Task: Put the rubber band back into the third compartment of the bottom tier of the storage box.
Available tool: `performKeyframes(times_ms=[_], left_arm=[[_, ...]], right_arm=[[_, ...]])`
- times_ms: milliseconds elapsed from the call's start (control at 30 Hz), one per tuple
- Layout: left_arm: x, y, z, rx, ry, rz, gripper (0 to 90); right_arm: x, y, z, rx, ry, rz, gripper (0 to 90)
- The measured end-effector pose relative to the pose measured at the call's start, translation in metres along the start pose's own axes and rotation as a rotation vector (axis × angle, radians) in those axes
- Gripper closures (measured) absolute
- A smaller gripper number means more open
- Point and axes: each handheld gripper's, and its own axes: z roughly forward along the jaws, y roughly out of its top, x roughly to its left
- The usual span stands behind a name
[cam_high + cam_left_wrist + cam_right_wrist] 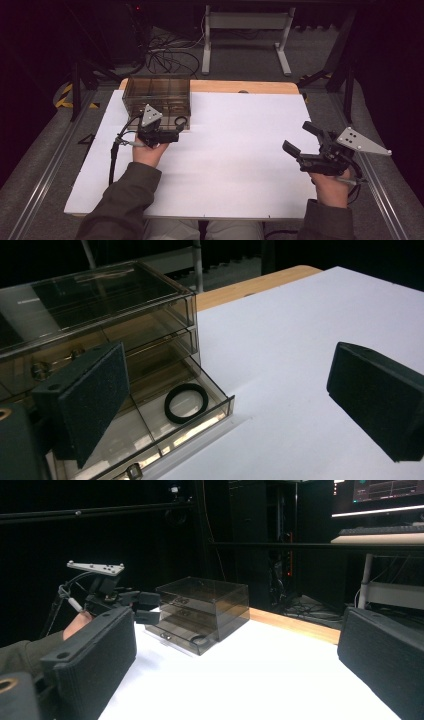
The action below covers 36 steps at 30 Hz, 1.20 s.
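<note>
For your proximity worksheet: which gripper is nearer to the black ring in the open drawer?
Left. The left gripper sits right beside the black ring; the right gripper is far across the table.

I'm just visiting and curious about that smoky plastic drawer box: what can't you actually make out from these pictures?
- Upper drawers of the drawer box: contents unclear in the left gripper view, dimmed by tinted plastic and reflections.
- Open bottom drawer: the black ring shows, but the left gripper pad hides the drawer's left part.
- Drawer knob: cut off at the bottom edge.
- High view: the ring's drawer is partly covered by the left gripper.
- Right gripper: open, holding nothing.
</note>
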Motion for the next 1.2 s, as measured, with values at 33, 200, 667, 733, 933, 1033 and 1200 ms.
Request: performKeyframes(times_ms=[33,200,667,733,933,1033,1200], left_arm=[[-0.001,0.001,-0.003,-0.005,-0.004,-0.002,4.2],[-0.001,0.005,-0.017,-0.042,-0.012,-0.002,4.3],[-0.002,0.008,-0.047,-0.099,-0.038,-0.022,3.5],[-0.003,0.008,-0.051,-0.106,-0.046,-0.024,3.4],[-0.006,0.010,-0.063,-0.134,-0.054,-0.009,3.0],[-0.007,0.012,-0.069,-0.144,-0.061,-0.016,3.0],[-0.009,0.013,-0.075,-0.161,-0.068,-0.017,3.0]], right_arm=[[0.000,0.000,0.000,-0.003,-0.010,0.005,0.7],[-0.001,-0.001,0.000,-0.009,-0.016,0.014,0.1],[0.000,-0.002,0.002,-0.015,-0.003,0.021,0.0],[0.000,-0.002,0.002,-0.012,-0.002,0.021,0.0],[-0.001,-0.004,0.004,-0.002,-0.003,0.019,0.0],[-0.001,-0.004,0.004,-0.001,-0.002,0.016,0.0],[0.000,-0.005,0.005,0.003,-0.005,0.013,0.0]])
